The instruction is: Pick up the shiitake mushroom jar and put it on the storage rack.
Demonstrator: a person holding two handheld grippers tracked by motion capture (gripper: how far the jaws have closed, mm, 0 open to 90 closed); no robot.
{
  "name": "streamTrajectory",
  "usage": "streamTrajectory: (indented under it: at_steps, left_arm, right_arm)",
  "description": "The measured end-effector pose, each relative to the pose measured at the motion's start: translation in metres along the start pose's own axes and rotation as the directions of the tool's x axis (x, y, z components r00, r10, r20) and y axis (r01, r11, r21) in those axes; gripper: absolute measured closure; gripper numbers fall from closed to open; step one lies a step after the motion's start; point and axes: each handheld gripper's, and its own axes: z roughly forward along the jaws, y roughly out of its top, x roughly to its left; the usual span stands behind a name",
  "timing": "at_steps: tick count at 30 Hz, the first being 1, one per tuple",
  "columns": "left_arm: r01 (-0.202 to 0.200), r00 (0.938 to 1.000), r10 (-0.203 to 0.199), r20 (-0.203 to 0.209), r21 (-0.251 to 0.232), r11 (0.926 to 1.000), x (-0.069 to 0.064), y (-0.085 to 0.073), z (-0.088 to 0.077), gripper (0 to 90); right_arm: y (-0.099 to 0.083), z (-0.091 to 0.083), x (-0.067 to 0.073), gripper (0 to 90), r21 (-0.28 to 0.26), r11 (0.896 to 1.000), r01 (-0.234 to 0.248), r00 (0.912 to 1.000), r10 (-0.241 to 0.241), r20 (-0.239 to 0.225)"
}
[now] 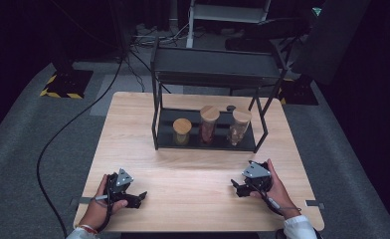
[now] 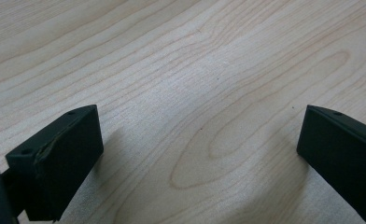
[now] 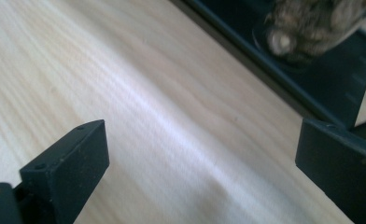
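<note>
**Q:** Pale wood grain covers most of the figure. What is laid out on it, from largest down?

**A:** The table (image 1: 133,149) carries a black two-tier rack (image 1: 213,64) at its far middle. On the rack's lower shelf stand three cork-lidded glass jars in a row: a short jar (image 1: 181,131) at the left, a tall jar (image 1: 209,124) in the middle and a right jar (image 1: 240,126). They stand just beside one another, upright, probably so that each can be taken from the front without disturbing its neighbour. A small dark object (image 1: 231,107) lies behind them; what it is cannot be made out.

**Q:** And the two tools at the near edge?

**A:** The left gripper (image 1: 142,195) rests low over bare wood, jaws set wide apart with nothing between them. The right gripper (image 1: 234,186) is likewise spread wide and empty, well apart from the left one. Both appear parked near the person's side of the table, which suggests a resting pose with no reach begun.

**Q:** Where do the jars lie relative to the grippers?

**A:** On the shelf, well beyond both. In the right gripper view the right jar (image 3: 312,28) and the rack's front rail (image 3: 246,60) lie ahead and to one side; the jar is nearest this gripper.

**Q:** What is cut off or unclear?

**A:** That jar is blurred and cropped at the frame's top, so its contents read as brownish lumps. The upper shelf's surface is dark, and the surroundings beyond the table fall into shadow.
</note>
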Motion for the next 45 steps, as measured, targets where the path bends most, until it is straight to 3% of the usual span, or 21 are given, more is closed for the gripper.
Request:
streamTrajectory:
  at_steps: [6,11,17,25,34,45]
  left_arm:
    - [-0.001,1.0000,0.001,-0.001,0.003,1.0000,0.000,0.001,0.000,0.0]
    - [-0.001,1.0000,0.001,0.000,0.003,1.0000,0.000,0.001,0.000,0.0]
    - [-0.001,1.0000,0.001,0.000,0.003,1.0000,0.000,0.001,0.000,0.0]
    - [-0.001,1.0000,0.001,0.000,0.002,1.0000,0.000,0.001,0.000,0.0]
    - [-0.001,1.0000,0.001,-0.001,0.002,1.0000,0.000,0.001,0.000,0.0]
    - [-0.001,1.0000,0.001,0.000,0.002,1.0000,0.000,0.000,0.000,0.0]
  right_arm:
    - [-0.011,-0.005,-0.007,2.7,0.030,0.999,-0.032,0.9989,0.033,-0.034]
    - [-0.020,-0.011,-0.010,2.5,0.025,0.997,-0.072,0.9960,0.073,-0.051]
    - [-0.031,-0.015,-0.020,1.8,0.029,0.989,-0.142,0.9848,0.144,-0.096]
    - [-0.042,-0.024,-0.029,0.4,0.052,0.977,-0.204,0.9701,0.209,-0.122]
    - [-0.052,-0.031,-0.042,0.4,0.081,0.965,-0.250,0.9536,0.260,-0.152]
    - [-0.054,-0.032,-0.045,0.4,0.080,0.967,-0.243,0.9542,0.253,-0.159]
